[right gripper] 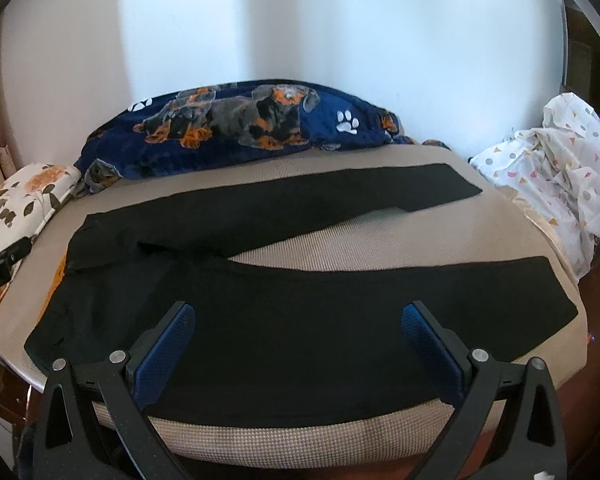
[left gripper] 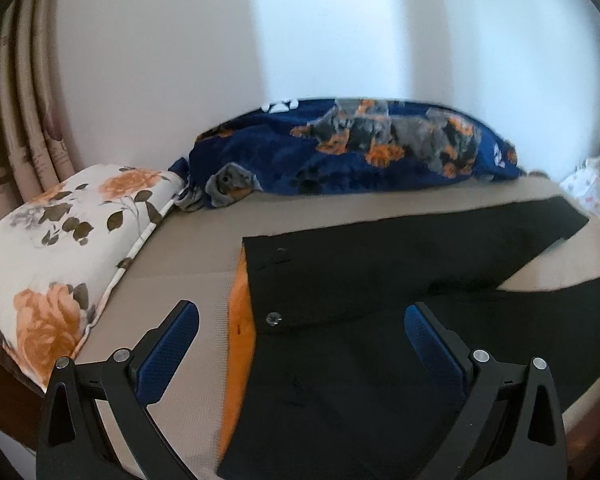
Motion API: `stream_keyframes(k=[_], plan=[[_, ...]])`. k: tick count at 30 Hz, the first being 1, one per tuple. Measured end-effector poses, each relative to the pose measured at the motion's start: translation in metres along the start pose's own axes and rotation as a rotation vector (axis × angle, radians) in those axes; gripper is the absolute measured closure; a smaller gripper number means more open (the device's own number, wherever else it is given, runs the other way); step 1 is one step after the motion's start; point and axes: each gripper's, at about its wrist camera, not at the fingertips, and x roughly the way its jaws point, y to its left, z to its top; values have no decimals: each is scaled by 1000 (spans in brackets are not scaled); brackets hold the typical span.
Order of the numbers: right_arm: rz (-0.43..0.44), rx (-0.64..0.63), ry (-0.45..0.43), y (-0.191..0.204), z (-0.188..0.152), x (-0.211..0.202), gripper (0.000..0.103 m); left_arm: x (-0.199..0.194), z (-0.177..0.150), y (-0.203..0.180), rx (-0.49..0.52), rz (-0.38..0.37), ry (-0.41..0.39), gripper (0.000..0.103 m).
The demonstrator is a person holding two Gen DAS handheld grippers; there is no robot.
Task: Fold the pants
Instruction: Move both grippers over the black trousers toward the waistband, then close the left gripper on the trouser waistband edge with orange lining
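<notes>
Both grippers hover with jaws spread wide, holding nothing: the left gripper (left gripper: 302, 336) above the waistband, the right gripper (right gripper: 298, 336) above the near leg. The black pants (right gripper: 260, 340) lie flat, legs splayed, on the beige mattress (right gripper: 380, 248). Beyond, a dog-print blanket (right gripper: 240, 128) lies against the white wall (right gripper: 340, 20).

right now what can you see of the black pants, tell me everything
The black pants lie flat and unfolded on the beige woven surface, legs spread in a V toward the right. The waistband end, at the left, shows an orange lining and two small metal buttons. The fabric looks matte, smooth and nearly wrinkle-free. The far leg lies in front of the blue dog-print blanket, apart from it. Neither the left gripper nor the right gripper holds them; both hover open above.
</notes>
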Motion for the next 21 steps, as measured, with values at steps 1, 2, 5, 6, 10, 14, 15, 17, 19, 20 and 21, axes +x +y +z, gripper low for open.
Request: stream_keyframes(k=[1,2,5,6,10,14,15,17,19,20,21], plan=[[2,4,7,-2,-2,2,0,6,1,3,8,-9,18,1],[2,5,11,-2,-2,3,0,15,4,8,9,-22,48,1],[-3,3,18,-2,-4,7,0,44,14,33,-53,-81,113,1],[-5,3,21,-2,-4,8,0,53,18,41,-79,-103,129,2],[-14,7,43,-4,-7,17,0,84,33,66,-108,-127,123,11],[-21,10,72,-4,-8,29,0,117,47,81,-91,-134,142,15],[-22,9,75,-4,-10,30,0,125,49,87,-110,-144,140,17],[-26,4,83,-3,-10,34,0,137,52,94,-122,-117,137,17],[-29,-2,92,-1,-11,38,0,150,56,98,-119,-87,144,17],[-30,-5,98,0,-11,40,0,157,58,100,-117,-75,151,17],[-31,-7,103,1,-11,42,0,165,59,102,-113,-64,162,17]])
